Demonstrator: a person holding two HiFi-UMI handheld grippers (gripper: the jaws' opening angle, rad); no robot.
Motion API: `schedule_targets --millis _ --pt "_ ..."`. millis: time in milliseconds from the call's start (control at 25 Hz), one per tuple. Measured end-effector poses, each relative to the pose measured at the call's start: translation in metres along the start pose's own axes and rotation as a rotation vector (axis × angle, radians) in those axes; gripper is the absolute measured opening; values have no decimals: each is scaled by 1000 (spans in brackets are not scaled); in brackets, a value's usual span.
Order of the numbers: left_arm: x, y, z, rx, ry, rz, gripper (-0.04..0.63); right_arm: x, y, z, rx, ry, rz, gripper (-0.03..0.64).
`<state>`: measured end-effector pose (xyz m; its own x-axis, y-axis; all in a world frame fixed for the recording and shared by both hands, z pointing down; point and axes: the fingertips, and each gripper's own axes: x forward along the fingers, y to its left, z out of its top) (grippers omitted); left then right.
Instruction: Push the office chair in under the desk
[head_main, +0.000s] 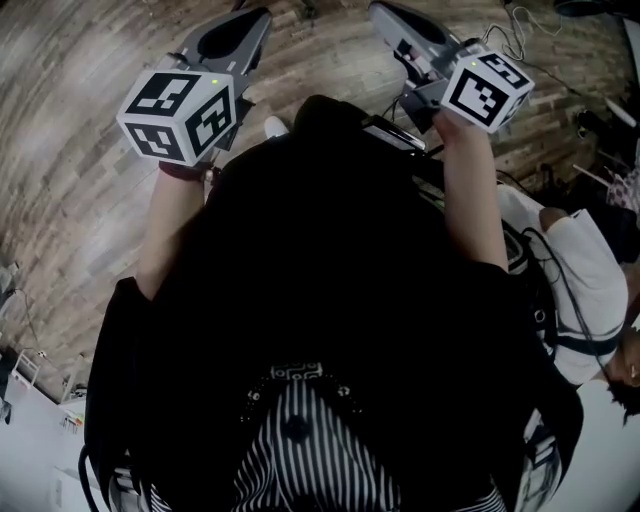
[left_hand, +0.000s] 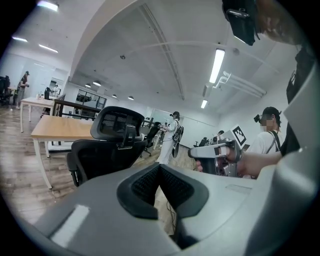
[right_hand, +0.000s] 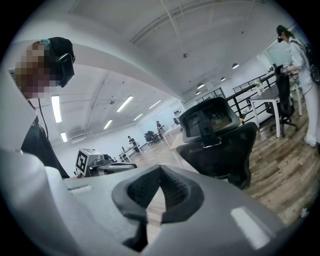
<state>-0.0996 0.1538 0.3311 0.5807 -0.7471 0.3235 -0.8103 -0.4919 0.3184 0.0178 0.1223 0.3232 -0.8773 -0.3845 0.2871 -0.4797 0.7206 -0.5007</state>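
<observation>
The black mesh office chair (left_hand: 107, 152) with its headrest (left_hand: 118, 120) stands ahead of me, its back towards me and a gap of floor between us. Behind it is a wooden desk (left_hand: 60, 129) on white legs. In the right gripper view the same chair (right_hand: 220, 150) stands right of centre. My left gripper (left_hand: 160, 166) is shut and empty, pointing at the chair. My right gripper (right_hand: 160, 168) is also shut and empty. In the head view both are held out in front of my body, the left gripper (head_main: 258, 18) and the right gripper (head_main: 382, 12), over wooden floor.
A person in white (left_hand: 172, 135) stands beyond the chair and another person (left_hand: 267, 132) stands to my right. A second desk (right_hand: 265, 97) with a dark chair (right_hand: 282, 97) and a standing person (right_hand: 302, 70) are at the right. Cables (head_main: 520, 35) lie on the floor.
</observation>
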Motion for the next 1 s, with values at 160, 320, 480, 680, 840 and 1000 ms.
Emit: schedule_targets --millis 160,320,480,680,840,1000 --pt "-16 -13 4 15 -26 1 -11 -7 19 0 -18 -15 29 0" --pt "-7 -7 3 15 -21 16 -11 0 9 5 -18 -21 49 0" --pt "8 8 11 23 -25 42 -11 14 -10 20 -30 -30 68 0" --pt "3 7 18 48 -48 60 -11 14 -4 28 -59 -55 92 0" --pt "4 8 24 65 -63 65 -11 15 -3 32 -73 -64 96 0" --pt "33 23 44 64 -58 68 -11 25 -30 55 -63 -62 95 0"
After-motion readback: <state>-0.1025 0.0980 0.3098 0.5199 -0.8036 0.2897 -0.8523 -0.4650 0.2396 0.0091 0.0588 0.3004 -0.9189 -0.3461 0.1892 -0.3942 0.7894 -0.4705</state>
